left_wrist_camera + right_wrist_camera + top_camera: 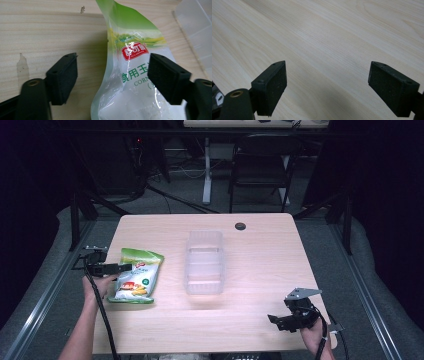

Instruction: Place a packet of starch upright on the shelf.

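Observation:
A green and clear snack pouch [135, 275] with a red label lies flat at the table's left side. My left gripper [124, 267] comes in level from the left at the pouch's left edge. In the left gripper view the pouch [130, 65] has its left edge standing up between the jaws of that gripper [112, 77]. The left pad is off the pouch, the right pad stands over its printed face, and the jaws are open. My right gripper [274, 320] rests near the table's front right corner. Its jaws [327, 82] are spread wide over bare wood.
A clear plastic container [204, 262] stands in the middle of the wooden table [260, 250], and its corner [197, 37] lies just right of the pouch. A small black round cap [240, 226] sits near the far edge. A chair [260, 165] stands behind the table.

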`<act>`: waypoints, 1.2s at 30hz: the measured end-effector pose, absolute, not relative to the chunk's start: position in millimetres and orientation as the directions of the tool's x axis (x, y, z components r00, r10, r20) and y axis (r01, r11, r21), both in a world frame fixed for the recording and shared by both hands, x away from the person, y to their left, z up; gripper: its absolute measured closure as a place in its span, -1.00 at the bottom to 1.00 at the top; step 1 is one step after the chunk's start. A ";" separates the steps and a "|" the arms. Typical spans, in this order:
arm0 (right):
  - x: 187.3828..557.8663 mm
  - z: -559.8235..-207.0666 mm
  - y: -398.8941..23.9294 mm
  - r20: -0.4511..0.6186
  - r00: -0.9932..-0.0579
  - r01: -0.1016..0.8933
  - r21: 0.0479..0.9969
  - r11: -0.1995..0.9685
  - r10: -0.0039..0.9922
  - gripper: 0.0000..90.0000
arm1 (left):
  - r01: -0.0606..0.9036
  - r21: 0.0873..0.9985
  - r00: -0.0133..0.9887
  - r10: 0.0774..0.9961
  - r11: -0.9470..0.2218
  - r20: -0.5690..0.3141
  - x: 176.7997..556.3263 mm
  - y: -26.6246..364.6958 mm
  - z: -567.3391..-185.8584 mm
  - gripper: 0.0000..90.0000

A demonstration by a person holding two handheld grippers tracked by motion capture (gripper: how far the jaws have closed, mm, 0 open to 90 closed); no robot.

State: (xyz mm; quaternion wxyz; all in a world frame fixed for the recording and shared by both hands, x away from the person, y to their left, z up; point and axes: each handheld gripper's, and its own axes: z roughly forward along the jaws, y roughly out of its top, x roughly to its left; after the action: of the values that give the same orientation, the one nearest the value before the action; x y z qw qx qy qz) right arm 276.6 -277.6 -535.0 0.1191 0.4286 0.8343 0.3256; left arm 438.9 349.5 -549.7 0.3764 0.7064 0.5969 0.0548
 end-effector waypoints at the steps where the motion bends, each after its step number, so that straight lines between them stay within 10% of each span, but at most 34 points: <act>1: 276.8 -535.0 -277.8 0.078 -0.604 0.638 0.643 0.423 0.793 -0.67 | 0.800 0.600 0.287 0.882 -0.005 -0.375 439.8 349.2 -550.0 -0.36; 22: 274.9 -536.6 -278.4 0.077 -0.596 0.647 0.636 0.421 0.800 -0.67 | 0.774 0.613 0.357 0.909 -0.159 -0.215 428.8 327.8 -553.2 0.77; 36: 275.2 -537.2 -278.5 0.078 -0.593 0.651 0.633 0.419 0.802 -0.67 | 0.772 0.623 0.337 0.912 -0.125 -0.234 410.8 336.5 -554.5 0.91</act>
State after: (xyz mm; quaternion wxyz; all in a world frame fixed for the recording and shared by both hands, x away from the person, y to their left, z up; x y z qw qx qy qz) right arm 275.2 -278.5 -537.2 0.1189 0.4354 0.8339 0.3176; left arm 410.8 336.5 -554.5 0.3411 0.7430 0.5666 0.1028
